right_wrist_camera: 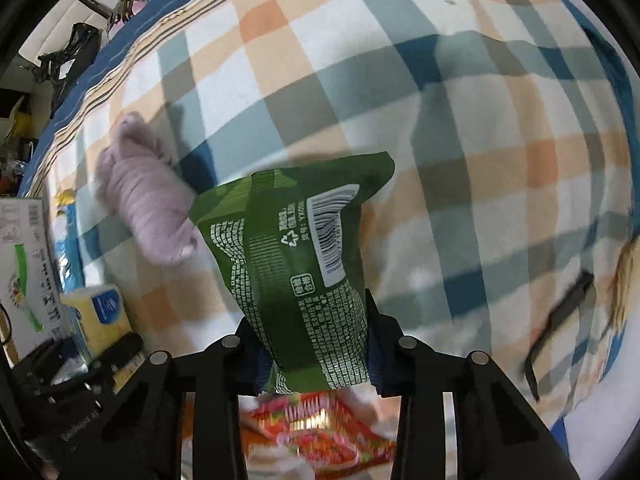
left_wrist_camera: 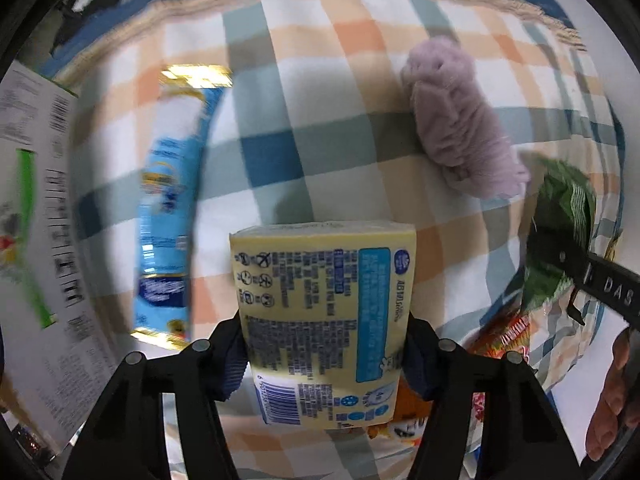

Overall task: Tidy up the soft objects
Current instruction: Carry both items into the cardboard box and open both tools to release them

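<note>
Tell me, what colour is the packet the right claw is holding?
Green with white print, on the packet; the right wrist view shows it best.

Tissue pack (left_wrist_camera: 324,320): yellow, printed side facing me, pinched upright between my left claw's (left_wrist_camera: 324,344) fingers above the bed.
Green bag (right_wrist_camera: 296,264): crinkled snack pouch, barcode side toward me, clamped at its lower end in my right claw (right_wrist_camera: 316,360), tilted up and clear of the bed.
Purple towel (left_wrist_camera: 460,120): fluffy, rolled in a lump, lying on the checked bedspread (left_wrist_camera: 280,100).
Blue pack (left_wrist_camera: 168,216): long, lying flat on the bedspread, blurred.
Red packet (right_wrist_camera: 316,428): lying below my right claw, blurred.
</note>
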`<state>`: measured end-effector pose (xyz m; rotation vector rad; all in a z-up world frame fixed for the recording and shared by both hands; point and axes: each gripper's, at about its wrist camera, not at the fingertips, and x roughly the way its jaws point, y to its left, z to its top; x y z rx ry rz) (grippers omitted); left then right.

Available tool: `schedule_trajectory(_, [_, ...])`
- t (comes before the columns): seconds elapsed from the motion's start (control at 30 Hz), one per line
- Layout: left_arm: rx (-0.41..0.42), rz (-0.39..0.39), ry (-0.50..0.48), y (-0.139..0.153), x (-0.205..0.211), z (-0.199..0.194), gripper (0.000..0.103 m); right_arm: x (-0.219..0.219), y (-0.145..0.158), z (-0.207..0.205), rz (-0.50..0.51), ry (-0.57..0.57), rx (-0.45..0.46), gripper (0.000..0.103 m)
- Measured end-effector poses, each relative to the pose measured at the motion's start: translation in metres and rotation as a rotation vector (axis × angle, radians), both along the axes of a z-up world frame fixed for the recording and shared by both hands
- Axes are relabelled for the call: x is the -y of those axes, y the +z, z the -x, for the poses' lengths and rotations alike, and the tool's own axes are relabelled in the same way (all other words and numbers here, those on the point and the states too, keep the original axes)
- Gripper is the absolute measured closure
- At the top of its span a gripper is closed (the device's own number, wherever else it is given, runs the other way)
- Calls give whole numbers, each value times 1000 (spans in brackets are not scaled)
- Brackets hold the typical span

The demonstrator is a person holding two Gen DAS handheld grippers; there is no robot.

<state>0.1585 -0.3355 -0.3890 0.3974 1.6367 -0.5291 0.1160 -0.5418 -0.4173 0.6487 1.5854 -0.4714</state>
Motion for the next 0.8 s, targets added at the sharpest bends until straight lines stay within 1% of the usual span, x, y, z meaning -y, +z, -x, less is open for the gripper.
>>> schedule_trajectory(0.1, [53, 34, 0, 27, -4, 10, 43, -12, 19, 6, -7, 6, 35, 64])
schedule_trajectory(0.23, [117, 96, 18, 73, -28, 20, 43, -38, 57, 2, -1, 46, 96, 64])
schedule_trajectory(0.33, [158, 137, 50, 112, -58, 21, 43, -69, 88, 2, -9, 92, 157, 64])
schedule_trajectory(0.37, [172, 146, 66, 125, -72, 18, 43, -83, 100, 2, -16, 111, 180, 64])
schedule_trajectory(0.4, [183, 151, 79, 139, -89, 12, 43, -99, 111, 13, -24, 126, 200, 64])
schedule_trajectory(0.47, [201, 161, 116, 157, -119, 10, 43, -129, 134, 9, -53, 166, 246, 64])
schedule_trajectory(0.53, [208, 164, 148, 166, -150, 1, 43, -164, 159, 16, -89, 210, 286, 64])
schedule_trajectory(0.57, [215, 161, 175, 172, -169, -3, 43, -179, 163, 13, -108, 229, 302, 64])
schedule_trajectory(0.63, [226, 159, 208, 177, -191, -5, 43, -216, 178, 5, -154, 272, 331, 64])
schedule_trajectory(0.73, [240, 148, 273, 188, -240, -23, 43, -265, 188, -18, -195, 331, 356, 64])
schedule_trajectory(0.8, [249, 143, 302, 191, -265, -36, 43, -292, 192, -38, -209, 357, 365, 64])
